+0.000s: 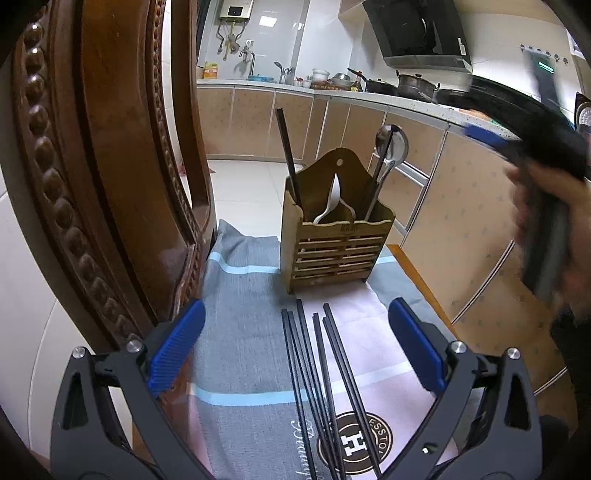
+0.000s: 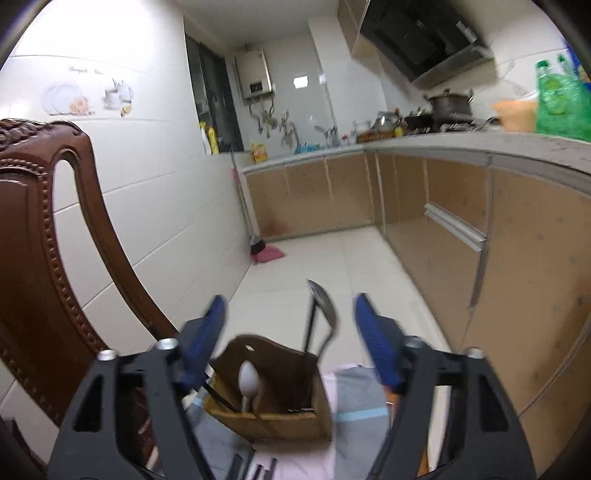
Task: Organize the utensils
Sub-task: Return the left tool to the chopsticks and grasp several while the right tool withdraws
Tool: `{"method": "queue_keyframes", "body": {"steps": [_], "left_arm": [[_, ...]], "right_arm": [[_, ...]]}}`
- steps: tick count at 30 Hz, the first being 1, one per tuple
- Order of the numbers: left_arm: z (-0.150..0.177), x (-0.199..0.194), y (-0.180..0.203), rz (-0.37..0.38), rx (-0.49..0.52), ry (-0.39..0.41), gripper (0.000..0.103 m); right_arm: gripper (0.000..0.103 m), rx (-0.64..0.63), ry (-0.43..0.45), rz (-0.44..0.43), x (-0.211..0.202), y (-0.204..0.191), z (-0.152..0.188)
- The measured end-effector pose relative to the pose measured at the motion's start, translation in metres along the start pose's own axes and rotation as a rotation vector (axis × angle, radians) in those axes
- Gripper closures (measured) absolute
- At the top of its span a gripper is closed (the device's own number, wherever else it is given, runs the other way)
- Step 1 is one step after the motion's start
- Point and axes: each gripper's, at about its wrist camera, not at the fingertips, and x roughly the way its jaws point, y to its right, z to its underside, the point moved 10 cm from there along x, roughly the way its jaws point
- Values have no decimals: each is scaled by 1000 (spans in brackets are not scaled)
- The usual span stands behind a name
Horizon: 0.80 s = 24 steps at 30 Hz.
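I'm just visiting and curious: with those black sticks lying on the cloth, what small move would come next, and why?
Probably lower the left gripper onto the black chopsticks. Its fingers are open and empty, straddling the bundle, and the wooden holder stands just beyond. The right gripper, also open, hovers above the holder.

A white-tiled kitchen with a pale tiled floor (image 2: 314,258), beige cabinets (image 2: 424,192) under a light counter (image 2: 480,142), a black hood (image 2: 424,33), a wall heater (image 2: 255,75) and a carved wooden chair (image 2: 40,221) at left.
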Motion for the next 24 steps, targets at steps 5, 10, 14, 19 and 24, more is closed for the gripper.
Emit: {"method": "queue_keyframes", "body": {"steps": [5, 10, 14, 19, 24], "left_arm": [[9, 15, 1, 6, -31, -54, 5], [36, 35, 4, -16, -56, -190, 5], [58, 42, 12, -22, -23, -251, 7], [72, 52, 14, -37, -4, -290, 20], [72, 74, 5, -62, -36, -324, 47]], "right_arm": [[9, -45, -97, 41, -39, 7, 77], [9, -52, -303, 43, -53, 9, 194], [9, -44, -414, 30, -48, 10, 243], [9, -48, -373, 15, -57, 11, 234], [9, -34, -412, -4, -54, 16, 240]]}}
